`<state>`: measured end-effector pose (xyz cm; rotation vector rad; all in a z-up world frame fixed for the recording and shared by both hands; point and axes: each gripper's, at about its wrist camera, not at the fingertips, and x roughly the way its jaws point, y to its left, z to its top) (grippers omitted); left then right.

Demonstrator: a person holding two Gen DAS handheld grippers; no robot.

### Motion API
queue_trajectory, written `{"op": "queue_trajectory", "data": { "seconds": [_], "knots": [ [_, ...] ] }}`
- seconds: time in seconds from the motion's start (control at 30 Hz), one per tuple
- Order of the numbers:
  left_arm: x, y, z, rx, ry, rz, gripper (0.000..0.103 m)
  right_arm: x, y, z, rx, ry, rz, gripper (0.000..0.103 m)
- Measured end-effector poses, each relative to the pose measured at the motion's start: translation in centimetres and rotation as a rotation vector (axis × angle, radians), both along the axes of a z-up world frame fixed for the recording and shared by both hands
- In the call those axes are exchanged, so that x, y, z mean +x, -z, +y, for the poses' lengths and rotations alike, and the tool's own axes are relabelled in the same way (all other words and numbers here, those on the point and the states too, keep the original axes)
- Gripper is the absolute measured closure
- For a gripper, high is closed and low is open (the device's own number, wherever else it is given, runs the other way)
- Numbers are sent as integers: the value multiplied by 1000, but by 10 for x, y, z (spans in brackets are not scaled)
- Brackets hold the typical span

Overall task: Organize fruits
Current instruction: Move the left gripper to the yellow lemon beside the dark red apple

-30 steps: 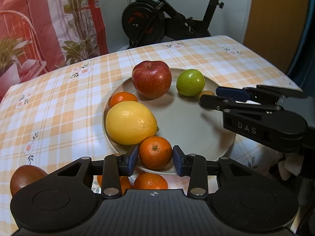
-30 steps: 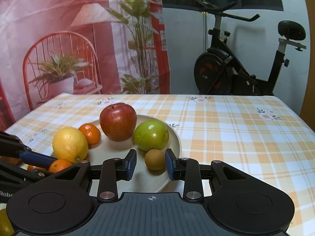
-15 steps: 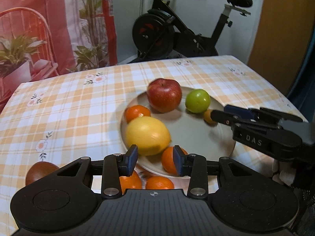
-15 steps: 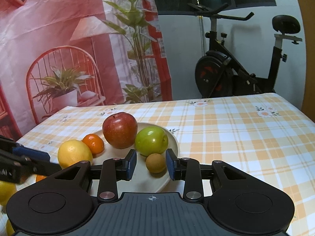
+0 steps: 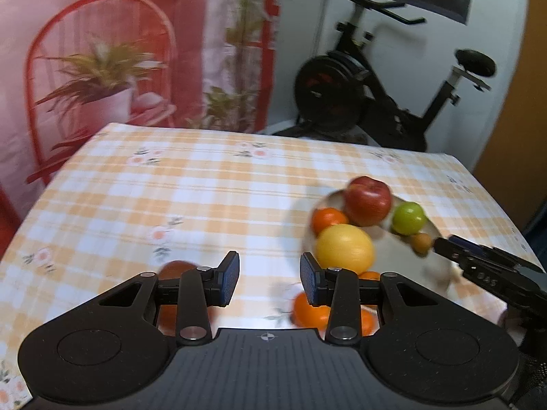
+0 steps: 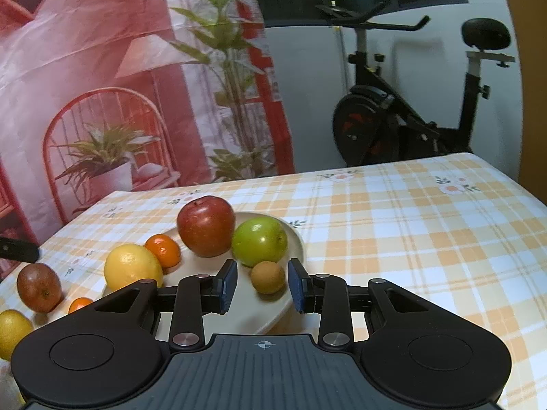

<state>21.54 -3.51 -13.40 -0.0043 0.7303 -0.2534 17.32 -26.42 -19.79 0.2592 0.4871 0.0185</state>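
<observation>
The checked table (image 6: 427, 239) carries a pale plate (image 6: 297, 239) that holds a red apple (image 6: 205, 230), a lemon (image 6: 131, 268), a green apple (image 6: 259, 246), a mandarin (image 6: 164, 250) and a small brown fruit (image 6: 267, 276). Loose fruit lies off the plate at nine o'clock — a dark red fruit (image 6: 39, 287) among it. The left gripper (image 5: 268, 278) is spread and empty over bare cloth; the right gripper (image 6: 261, 285) is spread too, the brown fruit just beyond its tips. The step looks like gathering strays — next, the left should drop onto one.
</observation>
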Motion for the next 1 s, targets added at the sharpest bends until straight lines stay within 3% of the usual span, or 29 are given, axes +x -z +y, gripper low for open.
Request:
{"op": "queue_trajectory", "data": {
  "seconds": [0.37, 1.0],
  "knots": [
    [-3, -3, 52, -33, -111, 4, 62, -12, -2, 8, -11, 32, 7, 72],
    [-23, 3, 89, -54, -120, -14, 62, -35, -8, 25, -31, 46, 58, 72]
  ]
}}
